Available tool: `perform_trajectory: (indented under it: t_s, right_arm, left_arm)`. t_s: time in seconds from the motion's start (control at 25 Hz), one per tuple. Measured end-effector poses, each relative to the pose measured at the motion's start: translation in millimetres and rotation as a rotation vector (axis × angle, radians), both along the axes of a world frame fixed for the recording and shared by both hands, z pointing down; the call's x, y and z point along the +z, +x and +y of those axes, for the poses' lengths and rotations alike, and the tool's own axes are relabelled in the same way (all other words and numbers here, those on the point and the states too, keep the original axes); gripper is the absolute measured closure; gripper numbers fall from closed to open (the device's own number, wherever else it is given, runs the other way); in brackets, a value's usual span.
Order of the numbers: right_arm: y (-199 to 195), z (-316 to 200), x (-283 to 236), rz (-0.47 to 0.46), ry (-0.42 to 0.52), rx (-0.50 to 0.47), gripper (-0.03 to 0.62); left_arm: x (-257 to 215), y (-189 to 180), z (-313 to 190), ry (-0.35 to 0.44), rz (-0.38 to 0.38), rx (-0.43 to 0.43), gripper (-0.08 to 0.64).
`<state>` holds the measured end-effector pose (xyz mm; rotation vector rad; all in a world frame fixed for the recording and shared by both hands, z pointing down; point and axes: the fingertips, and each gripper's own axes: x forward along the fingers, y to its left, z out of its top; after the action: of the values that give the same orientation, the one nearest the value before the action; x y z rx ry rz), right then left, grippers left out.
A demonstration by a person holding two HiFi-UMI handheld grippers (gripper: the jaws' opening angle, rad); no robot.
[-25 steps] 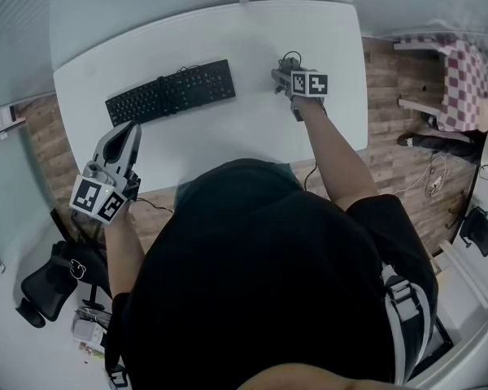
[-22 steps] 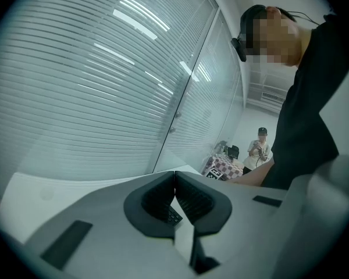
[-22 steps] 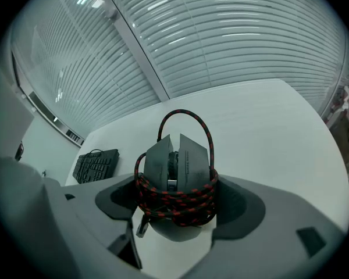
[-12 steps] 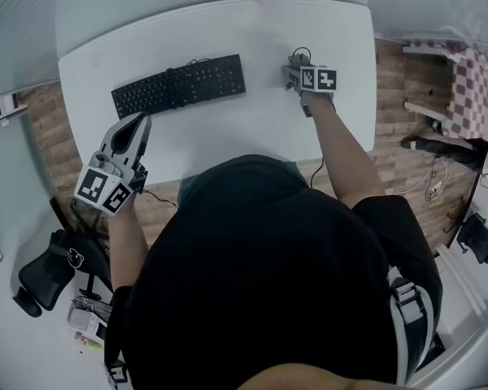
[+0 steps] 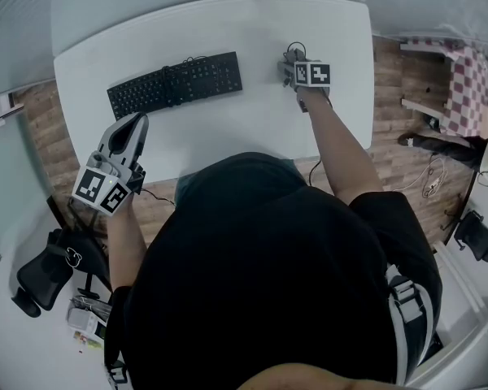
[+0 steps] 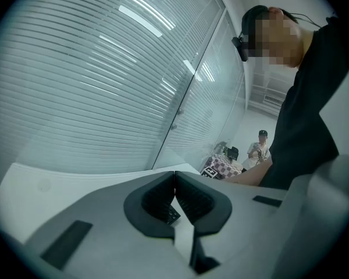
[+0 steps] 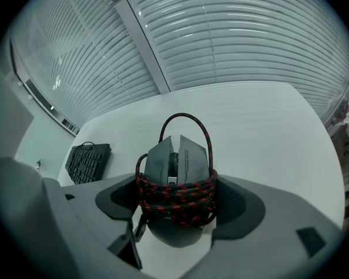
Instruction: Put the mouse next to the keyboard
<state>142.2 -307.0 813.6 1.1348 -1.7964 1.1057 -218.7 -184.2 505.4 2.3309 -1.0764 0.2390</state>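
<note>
White office table (image 5: 228, 140) in front of a blinded glass wall (image 7: 250, 34), wood floor around it. Our right gripper (image 7: 175, 205) has its jaws closed in on a gaming mouse (image 7: 175, 154), pads pressing both flanks through the red-and-black braided cable (image 7: 163, 192) wound round the body. We judge the grip sits on the coil so the cord stays bundled and the mouse travels as one piece. We cannot tell whether it is lifted or resting on the table. It sits toward the table's far right, well apart from the black keyboard (image 5: 175, 86), which lies to its left with bare tabletop between them, so the placing is not yet done. The move needs a leftward carry to just beside the keyboard's right end. Our left gripper (image 6: 174, 197) is empty, with its jaws pressed together. It is held at the near left edge and tilted up, which we read as parked clear of the path.
</note>
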Motion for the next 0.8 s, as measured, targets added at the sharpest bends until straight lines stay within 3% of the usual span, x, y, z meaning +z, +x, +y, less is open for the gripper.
perform_trajectory:
  t_s: [0.6,0.8]
  right_arm:
    - [-5.8,-2.0,1.9,0.031,0.006,-0.032,0.192]
    - [-1.3,1.4,5.9,0.131,0.001,-0.068,0.192]
  left_arm:
    - [8.4,3.3,1.3,-0.02,0.015,-0.002,0.537]
    - [5.1,4.3,1.2,-0.017,0.019,-0.006,0.537]
